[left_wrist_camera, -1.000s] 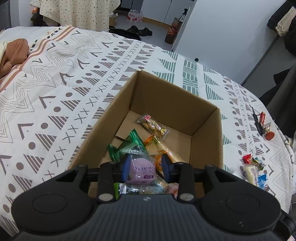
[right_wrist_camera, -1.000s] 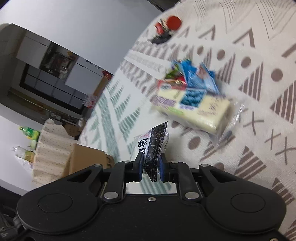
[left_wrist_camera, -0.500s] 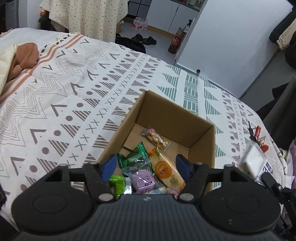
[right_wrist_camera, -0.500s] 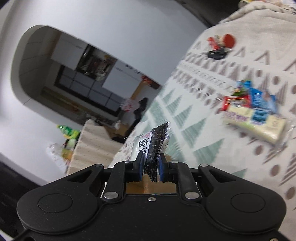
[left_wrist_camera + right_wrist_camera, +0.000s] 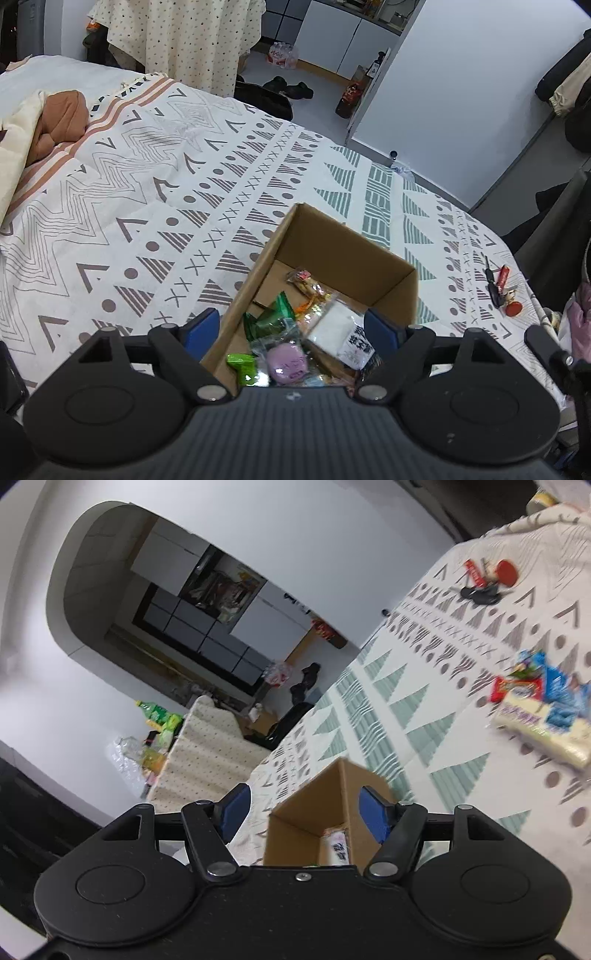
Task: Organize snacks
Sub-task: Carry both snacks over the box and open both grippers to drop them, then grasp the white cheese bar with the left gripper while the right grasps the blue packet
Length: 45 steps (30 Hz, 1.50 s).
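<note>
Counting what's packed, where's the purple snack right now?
In the left wrist view, the purple snack lies inside the cardboard box, near its front edge.

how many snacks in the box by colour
green packets: 3, counting the bright green one
purple packet: 1
white packet with black label: 1
clear packet with orange bits: 1
orange packet, mostly hidden: 1
total: 7 visible in the cardboard box
</note>
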Tool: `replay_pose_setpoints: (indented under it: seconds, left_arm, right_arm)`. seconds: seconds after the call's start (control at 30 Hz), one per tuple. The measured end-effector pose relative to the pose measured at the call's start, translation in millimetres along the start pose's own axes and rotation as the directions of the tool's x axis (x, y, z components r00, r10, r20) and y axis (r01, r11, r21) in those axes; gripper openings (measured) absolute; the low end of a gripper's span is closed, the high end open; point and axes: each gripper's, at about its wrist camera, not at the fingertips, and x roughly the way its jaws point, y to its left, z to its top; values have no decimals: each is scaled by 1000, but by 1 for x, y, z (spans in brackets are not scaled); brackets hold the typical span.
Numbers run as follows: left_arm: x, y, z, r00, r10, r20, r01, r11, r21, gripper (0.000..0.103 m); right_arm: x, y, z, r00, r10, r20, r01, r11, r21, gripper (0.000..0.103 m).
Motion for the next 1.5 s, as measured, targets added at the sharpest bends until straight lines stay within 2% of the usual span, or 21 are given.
replay_pose_setpoints:
  seconds: [0.43, 0.8, 1.13, 1.5]
  left_arm:
    - [-12, -43, -17, 995, -93, -30, 94, 995, 38, 85]
    - [-7, -106, -49, 983, -160, -86, 169, 980, 108, 85]
    - [11, -155, -73, 979, -163, -125, 183, 967, 175, 85]
    - [47, -186, -87, 977, -144, -160, 173, 968, 181, 84]
  right_arm:
    - [-42, -27, 21, 990, -135, 37, 136, 991, -19, 65]
    - [-83, -70, 45, 969, -226, 97, 224, 974, 30, 68]
    - [-92, -109, 57, 959, -259, 117, 248, 963, 102, 69]
    - [-77, -151, 64, 958, -270, 96, 251, 953, 168, 69]
